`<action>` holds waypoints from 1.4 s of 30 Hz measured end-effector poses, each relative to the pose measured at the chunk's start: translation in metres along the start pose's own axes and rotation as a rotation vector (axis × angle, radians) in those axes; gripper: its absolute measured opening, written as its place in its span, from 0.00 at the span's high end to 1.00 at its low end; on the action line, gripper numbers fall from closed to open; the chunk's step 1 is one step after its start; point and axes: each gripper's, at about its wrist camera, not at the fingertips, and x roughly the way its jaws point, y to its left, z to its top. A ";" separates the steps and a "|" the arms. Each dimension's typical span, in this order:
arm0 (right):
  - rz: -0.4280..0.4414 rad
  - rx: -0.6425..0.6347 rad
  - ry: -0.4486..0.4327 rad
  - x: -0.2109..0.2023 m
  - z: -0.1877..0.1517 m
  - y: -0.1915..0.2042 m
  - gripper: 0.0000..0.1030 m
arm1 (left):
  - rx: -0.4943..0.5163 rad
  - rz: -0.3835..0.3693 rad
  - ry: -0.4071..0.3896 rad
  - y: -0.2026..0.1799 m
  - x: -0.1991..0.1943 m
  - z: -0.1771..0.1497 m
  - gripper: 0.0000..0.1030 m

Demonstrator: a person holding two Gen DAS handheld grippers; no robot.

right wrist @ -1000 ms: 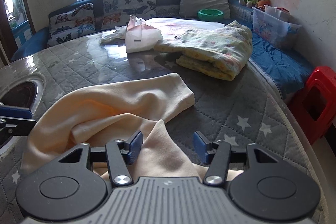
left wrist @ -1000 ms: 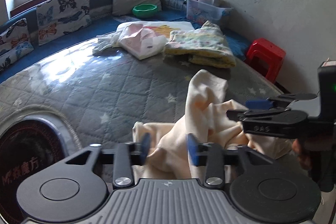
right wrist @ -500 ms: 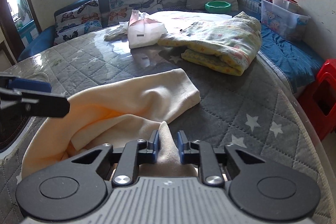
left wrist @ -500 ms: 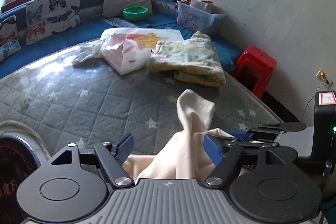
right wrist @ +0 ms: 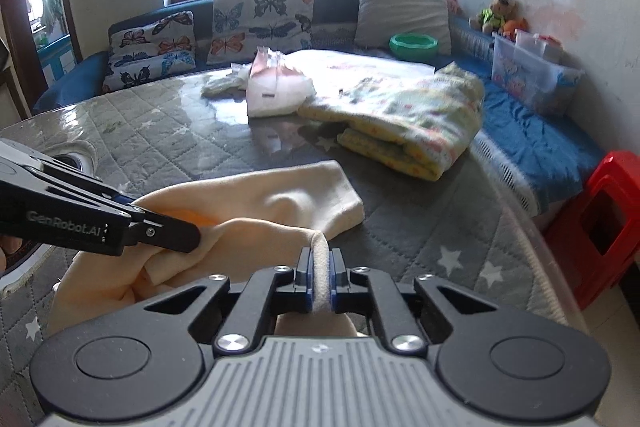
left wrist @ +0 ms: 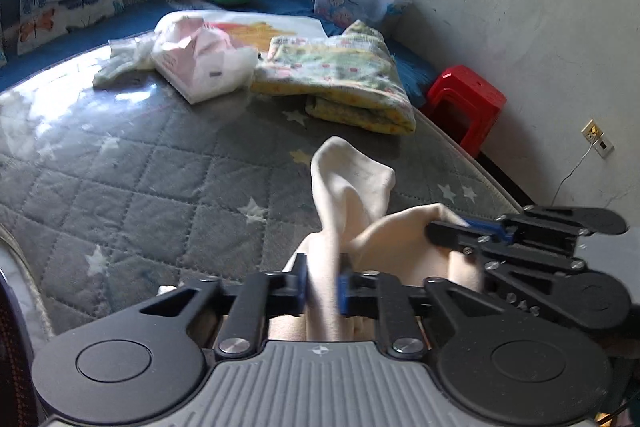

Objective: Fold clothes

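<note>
A cream garment [right wrist: 276, 205] lies crumpled on the grey quilted table cover; one sleeve-like end [left wrist: 352, 179] stretches away from me. My left gripper [left wrist: 322, 287] is shut on a fold of the garment, with cloth squeezed between its blue pads. My right gripper [right wrist: 320, 277] is shut on another edge of the same garment. Each gripper shows in the other's view: the right one [left wrist: 460, 231] at the right, the left one [right wrist: 168, 227] at the left, both biting the cloth.
A folded yellow floral blanket [right wrist: 408, 119] and a pink-white bag [right wrist: 276, 87] lie farther back. A red stool [right wrist: 600, 223] stands off the right edge. A green bowl [right wrist: 414, 45], cushions and a plastic bin [right wrist: 532, 75] are on the blue bench.
My left gripper went from open to shut on the garment. My right gripper closed on the cloth edge earlier and stays shut. Both have lifted the cloth slightly.
</note>
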 end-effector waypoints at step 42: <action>0.026 -0.067 -0.415 -0.084 0.082 0.088 0.95 | -0.248 0.592 -0.472 0.174 -0.291 -0.057 0.96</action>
